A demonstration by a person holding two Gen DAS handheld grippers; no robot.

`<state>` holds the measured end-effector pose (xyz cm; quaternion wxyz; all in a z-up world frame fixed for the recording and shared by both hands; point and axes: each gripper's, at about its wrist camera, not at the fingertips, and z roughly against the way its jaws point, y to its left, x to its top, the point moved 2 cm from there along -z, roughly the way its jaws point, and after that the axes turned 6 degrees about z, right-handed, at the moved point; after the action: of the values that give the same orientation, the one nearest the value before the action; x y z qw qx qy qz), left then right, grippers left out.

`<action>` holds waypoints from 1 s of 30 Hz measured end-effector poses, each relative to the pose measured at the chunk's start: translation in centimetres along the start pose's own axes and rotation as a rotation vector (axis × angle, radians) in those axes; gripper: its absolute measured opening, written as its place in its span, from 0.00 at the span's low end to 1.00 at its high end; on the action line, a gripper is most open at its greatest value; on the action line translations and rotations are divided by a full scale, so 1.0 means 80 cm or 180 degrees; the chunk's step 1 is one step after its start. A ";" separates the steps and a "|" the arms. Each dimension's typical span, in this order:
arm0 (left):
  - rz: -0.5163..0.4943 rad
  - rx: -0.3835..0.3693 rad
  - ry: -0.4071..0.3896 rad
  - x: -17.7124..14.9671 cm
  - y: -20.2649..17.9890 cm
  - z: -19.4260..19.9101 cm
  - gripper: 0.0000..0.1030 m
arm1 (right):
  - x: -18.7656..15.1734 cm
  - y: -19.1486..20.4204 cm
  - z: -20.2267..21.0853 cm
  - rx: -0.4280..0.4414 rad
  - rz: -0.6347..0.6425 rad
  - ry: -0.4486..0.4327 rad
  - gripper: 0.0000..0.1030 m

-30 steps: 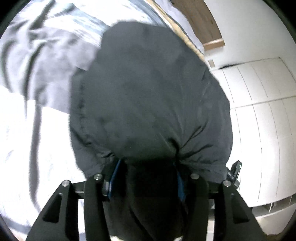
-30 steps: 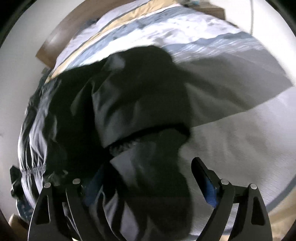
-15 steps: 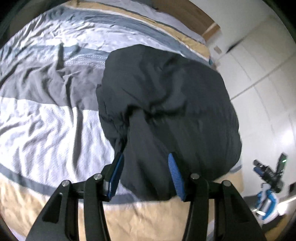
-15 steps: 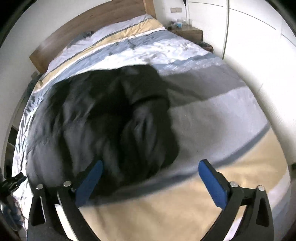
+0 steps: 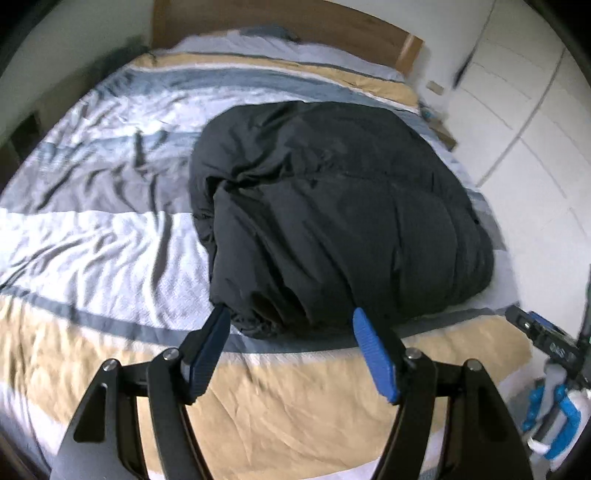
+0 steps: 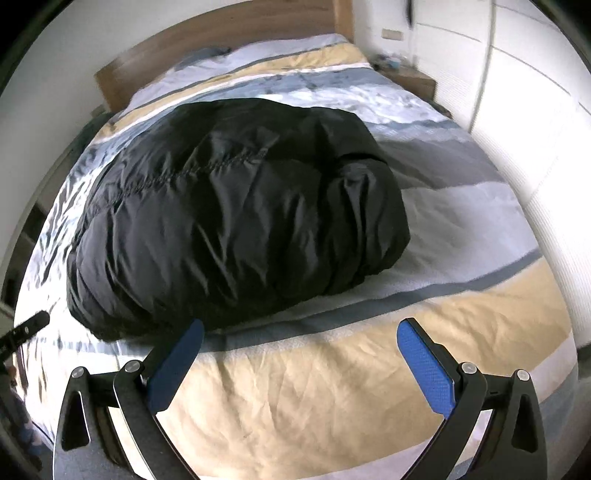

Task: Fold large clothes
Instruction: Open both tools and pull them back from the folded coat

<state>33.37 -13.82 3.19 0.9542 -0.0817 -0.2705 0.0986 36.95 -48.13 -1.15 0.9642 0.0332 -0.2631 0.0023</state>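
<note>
A large black puffy jacket lies folded in a rounded heap on the striped bedspread. In the left wrist view my left gripper hovers above the heap's near edge; its jaws are opening and hold nothing. The right wrist view shows the same jacket in the middle of the bed. My right gripper stands wide open above the tan stripe in front of the jacket, clear of the cloth.
A wooden headboard closes the far end of the bed. White wardrobe doors run along the right side, with a bedside table at the far right. Blue and black gear stands on the floor by the bed's near right corner.
The left gripper let go of the jacket, which dropped onto the bed. Both grippers pulled back and up from the heap, and the right one spread wider.
</note>
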 end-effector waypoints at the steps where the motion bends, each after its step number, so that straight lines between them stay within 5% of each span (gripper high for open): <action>1: 0.0013 0.0069 -0.0028 -0.004 -0.006 -0.001 0.66 | -0.001 -0.001 0.002 0.0012 0.0085 -0.0026 1.00; 7: 0.0000 0.0575 -0.0203 -0.033 -0.063 0.014 0.66 | -0.005 -0.020 0.017 0.0101 0.0327 -0.0125 1.00; 30: 0.0095 0.0744 -0.0288 -0.071 -0.143 0.024 0.66 | -0.026 -0.071 0.013 0.0314 0.0506 -0.0152 1.00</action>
<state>29.23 -25.98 4.35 0.9424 0.0306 -0.2987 0.1472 34.72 -53.81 -1.68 0.9516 0.0597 -0.2873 0.0910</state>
